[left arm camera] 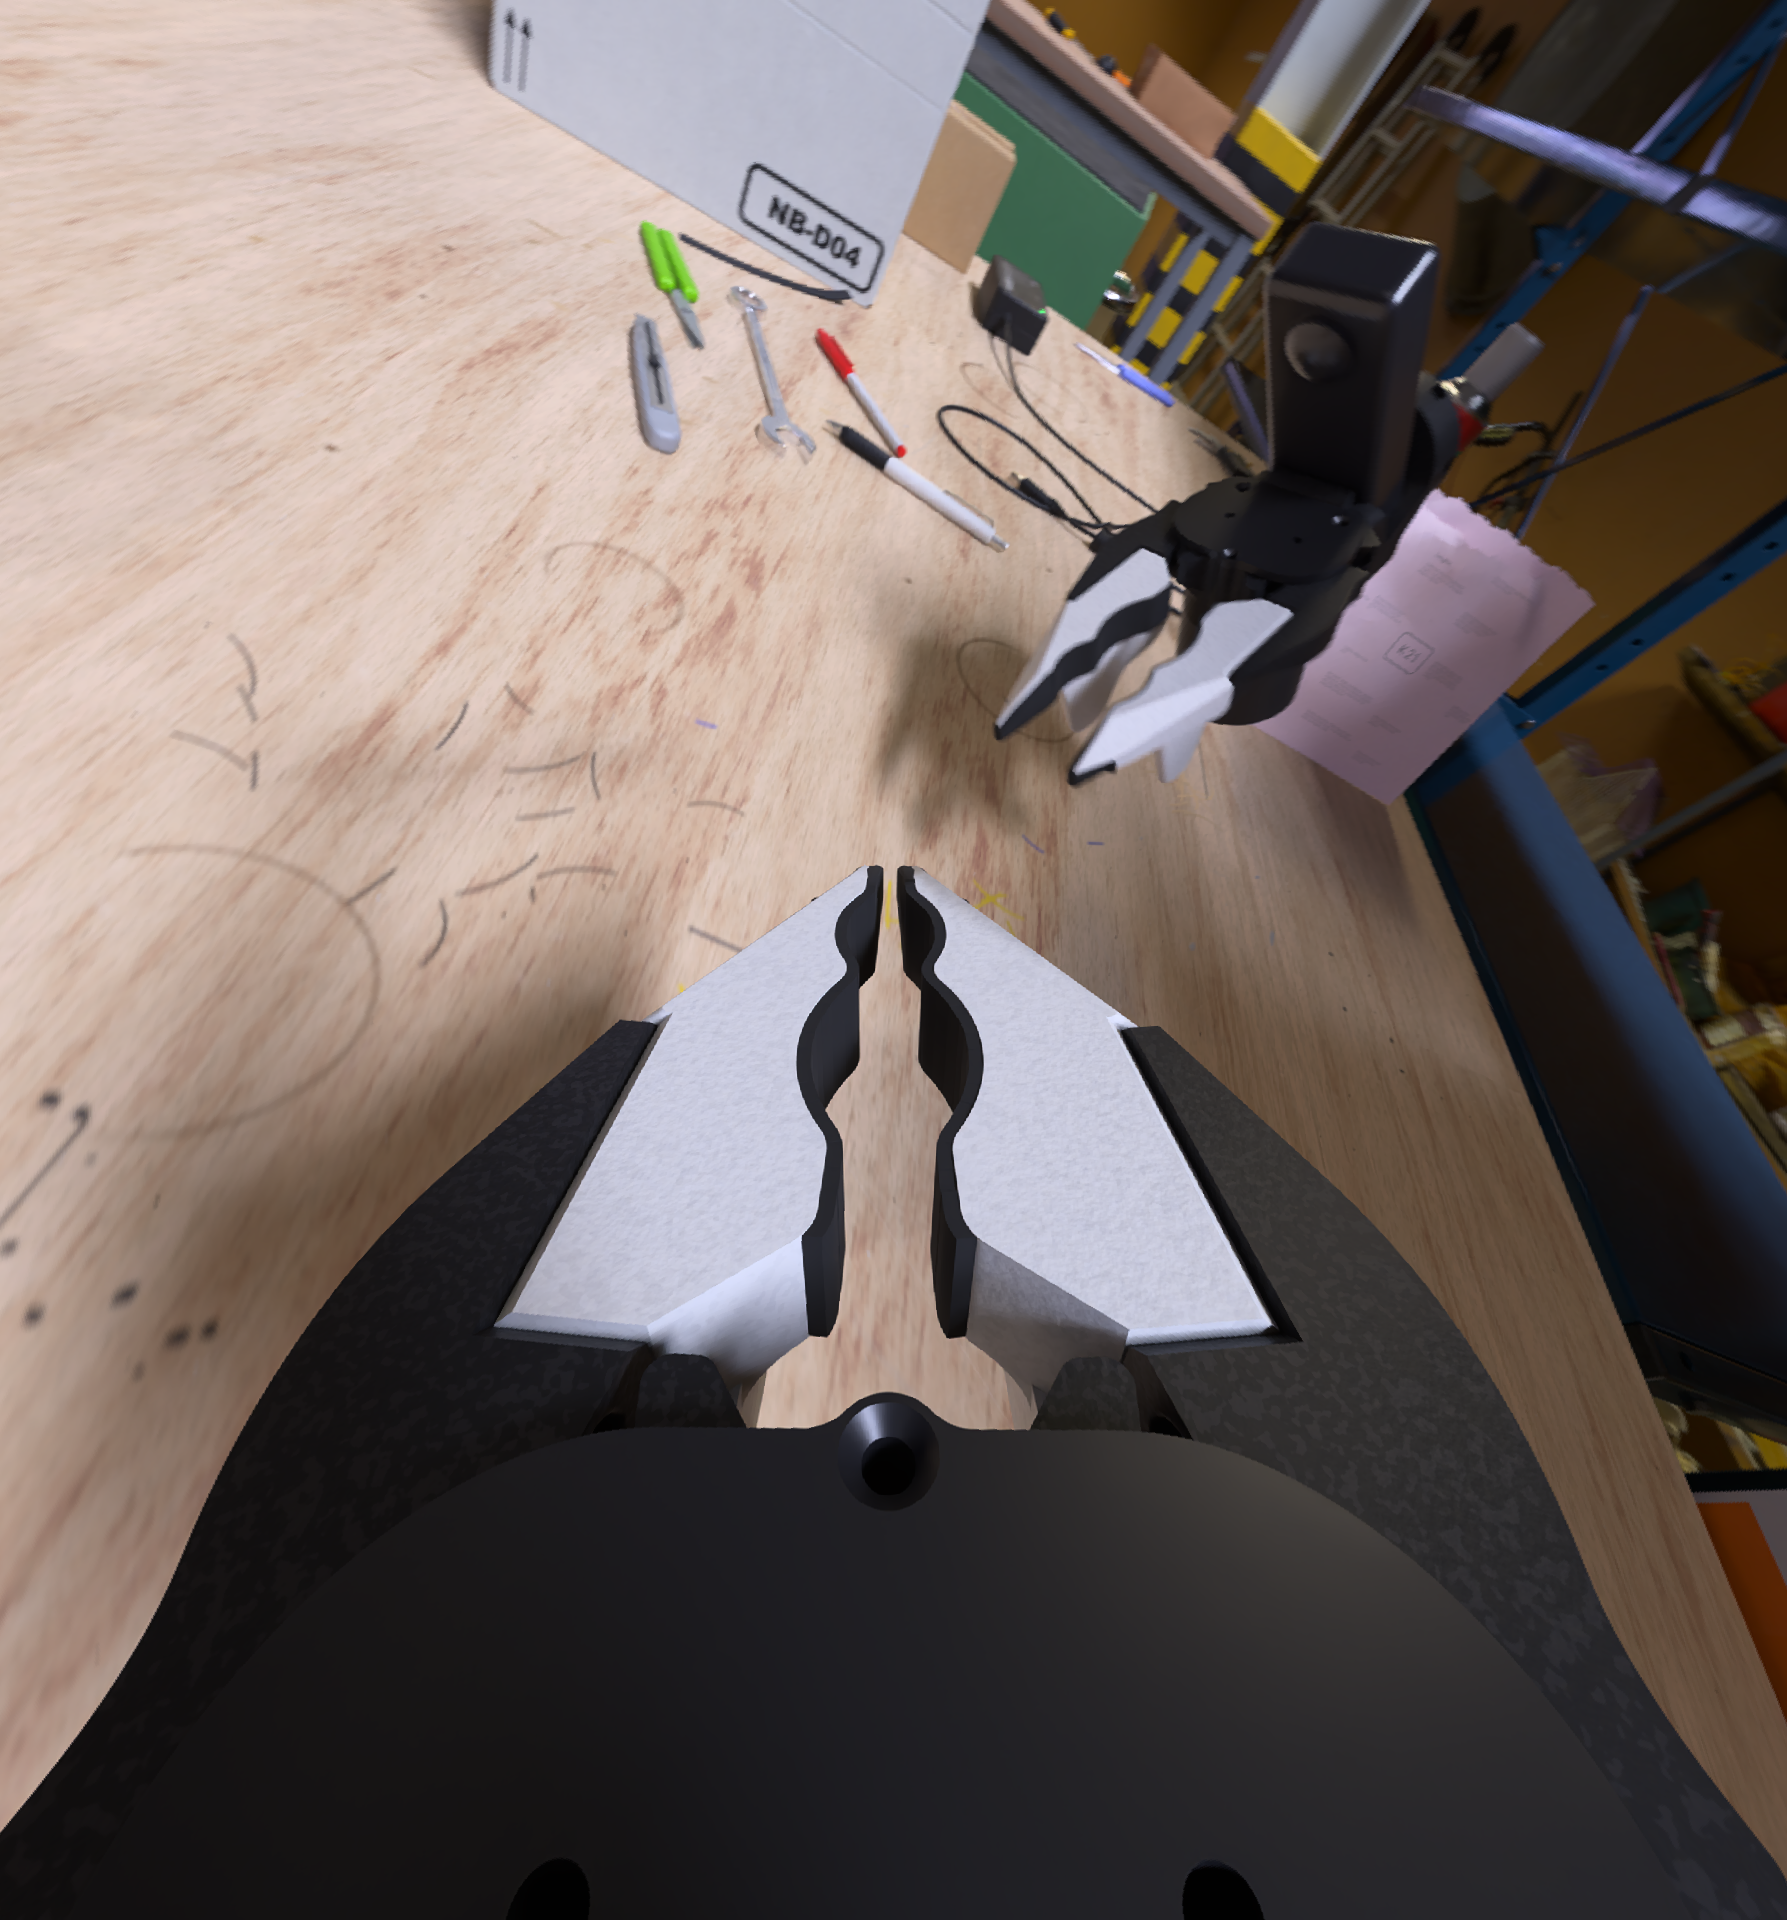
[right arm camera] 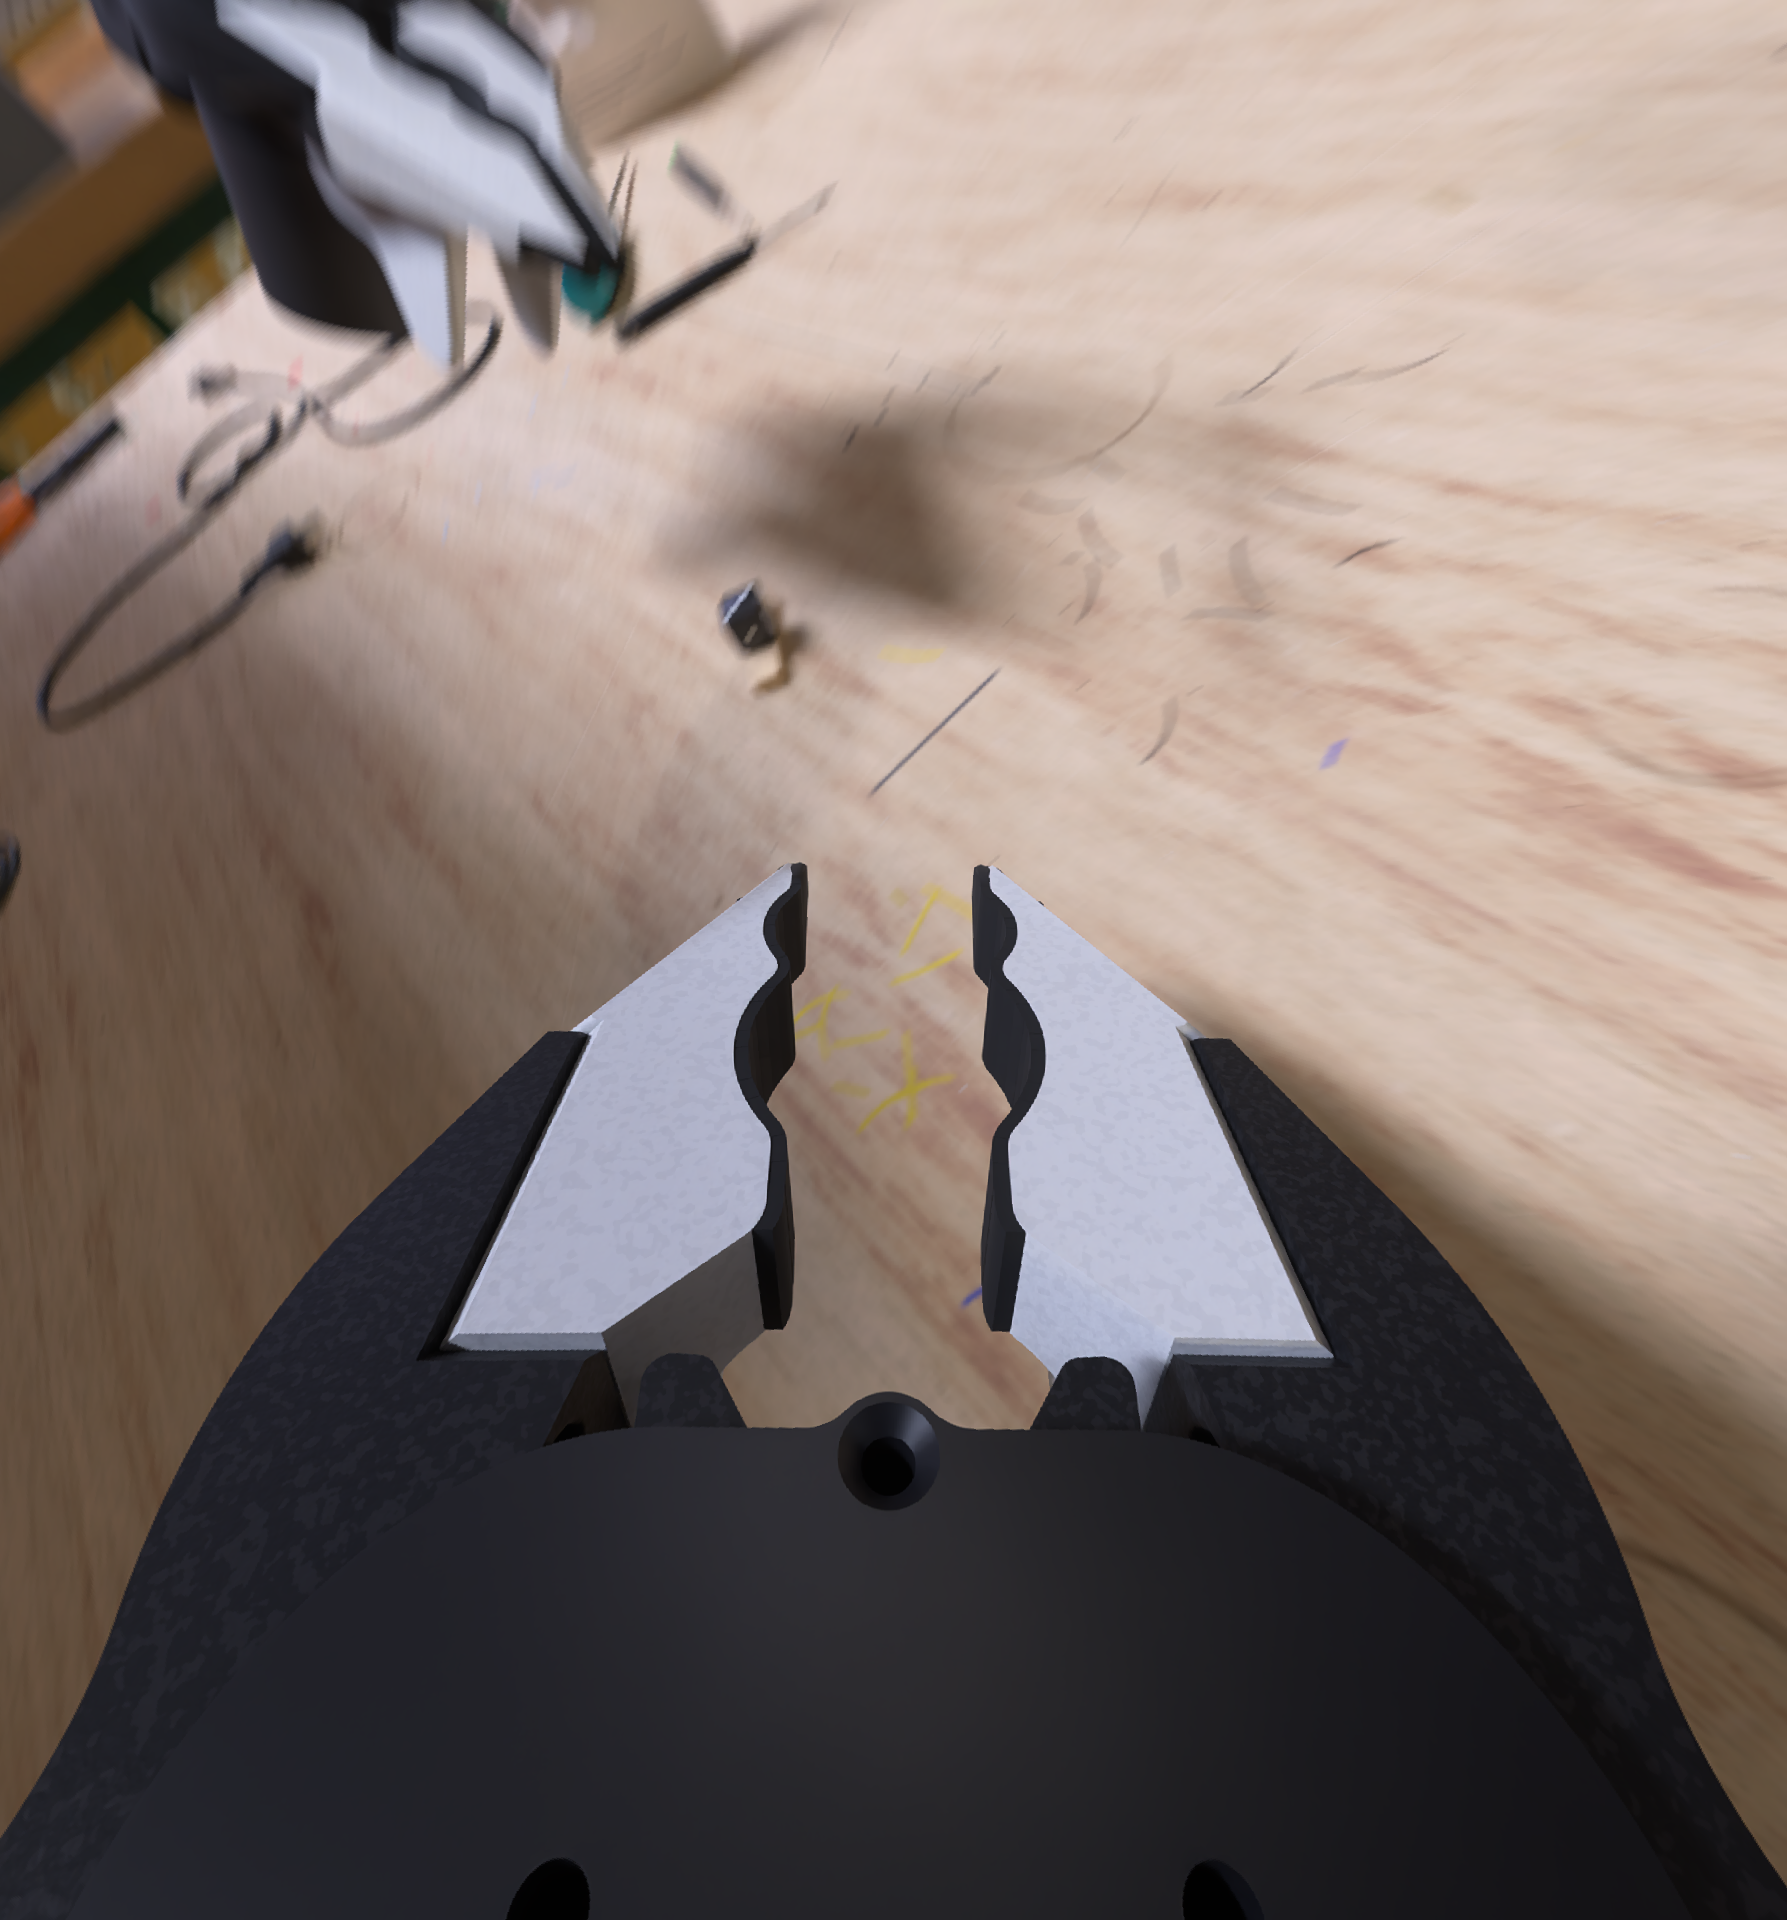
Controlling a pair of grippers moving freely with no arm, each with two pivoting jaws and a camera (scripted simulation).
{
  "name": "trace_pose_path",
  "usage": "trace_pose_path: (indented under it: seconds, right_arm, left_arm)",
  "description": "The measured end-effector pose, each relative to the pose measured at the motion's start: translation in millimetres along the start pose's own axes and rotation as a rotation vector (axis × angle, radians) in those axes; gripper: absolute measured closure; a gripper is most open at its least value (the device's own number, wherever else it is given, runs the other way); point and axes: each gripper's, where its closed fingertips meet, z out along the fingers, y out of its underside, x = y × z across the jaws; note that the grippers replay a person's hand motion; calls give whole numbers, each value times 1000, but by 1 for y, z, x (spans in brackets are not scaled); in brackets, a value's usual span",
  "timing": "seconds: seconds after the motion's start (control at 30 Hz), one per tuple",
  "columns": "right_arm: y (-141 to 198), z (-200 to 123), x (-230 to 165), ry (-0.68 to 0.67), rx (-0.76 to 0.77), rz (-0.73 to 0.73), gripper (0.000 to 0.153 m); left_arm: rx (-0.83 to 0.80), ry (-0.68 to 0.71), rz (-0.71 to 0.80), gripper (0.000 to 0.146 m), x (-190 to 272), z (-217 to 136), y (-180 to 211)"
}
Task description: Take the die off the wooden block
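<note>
The right gripper (right arm camera: 889, 873) hung over the plywood table (right arm camera: 1388, 935) with its jaws partly open and nothing between them; only yellow scrawled marks (right arm camera: 889, 1018) on the wood showed in the gap. Ahead of its fingertips and a little to their left sat the die (right arm camera: 741, 611), a small dark cube. It touched a tan sliver that I took for the wooden block (right arm camera: 775, 670). Blur hid whether the die rested squarely on top or partly off one end, and hid the block's long axis too. A cube has no long axis of its own, so any pair of opposite faces would likely serve.

The left gripper (left arm camera: 889, 873) had its jaws closed to a thin slit and held nothing. The die did not show in its own view. In the right wrist view the left gripper sat beyond the die, up and to the left, so the right gripper seemed the better placed for the pick.

Farther off lay a utility knife (left arm camera: 652, 384), a wrench (left arm camera: 769, 374) and markers. A pale printed sheet (left arm camera: 1429, 665) sat at the table edge, and a white box (left arm camera: 723, 114) bore a black-bordered label (left arm camera: 814, 241).
</note>
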Motion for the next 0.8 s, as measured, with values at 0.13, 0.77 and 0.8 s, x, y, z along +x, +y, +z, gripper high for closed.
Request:
trace_pose_path:
  seconds: [0.13, 0.77, 0.8]
  right_arm:
    - [34, 17, -36, -29, -146, -149, 123]
    - [-6, 174, -56, 65, -278, -381, 127]
    - [-7, 176, -55, 59, -271, -367, 127]
  left_arm:
    - [57, -49, -13, 143, 15, -21, 11]
    - [144, -139, -35, 144, 3, -67, 26]
    - [144, -139, -36, 144, 2, -67, 26]
